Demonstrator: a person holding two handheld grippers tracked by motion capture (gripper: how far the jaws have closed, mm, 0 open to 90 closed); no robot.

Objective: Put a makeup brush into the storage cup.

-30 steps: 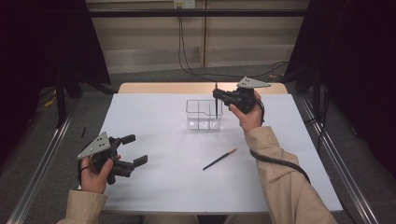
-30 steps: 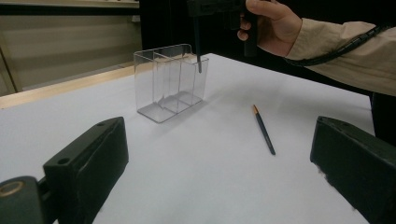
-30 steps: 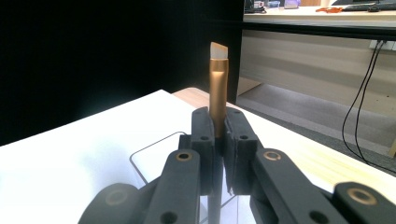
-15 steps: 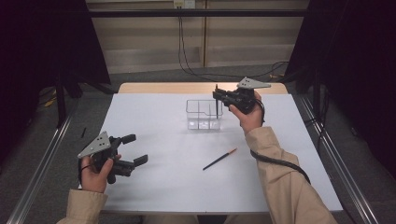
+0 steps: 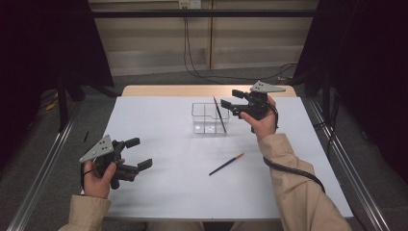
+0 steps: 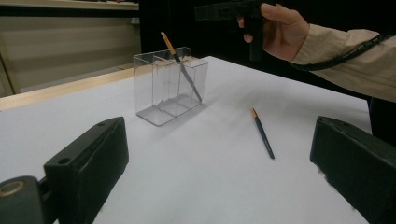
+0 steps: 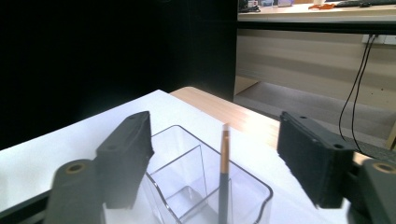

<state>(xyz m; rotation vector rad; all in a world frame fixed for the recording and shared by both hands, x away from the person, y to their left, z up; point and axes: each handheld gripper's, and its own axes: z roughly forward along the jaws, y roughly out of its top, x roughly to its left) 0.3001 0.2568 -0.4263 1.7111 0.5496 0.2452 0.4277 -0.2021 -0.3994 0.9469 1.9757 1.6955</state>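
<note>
A clear holder (image 5: 204, 120) with several compartments stands at the table's far middle. A dark pencil (image 5: 220, 115) with an orange end leans inside its right compartment. A second pencil (image 5: 226, 164) lies flat on the white table nearer the front. My right gripper (image 5: 231, 98) hovers open just right of the holder's top; in the right gripper view the leaning pencil (image 7: 224, 172) rises between the wide jaws, touching neither. My left gripper (image 5: 139, 153) is open at the front left with nothing in it, looking at the holder (image 6: 159, 93) and the flat pencil (image 6: 263, 133).
The white table (image 5: 168, 192) has a wooden strip along its far edge. Metal rails run along both sides of the table. Dark curtains hang left and right, and cables trail on the floor behind.
The pencil in the holder stood nearly upright at the right gripper's jaws; now it leans left, free of them. Both hands have hardly moved.
</note>
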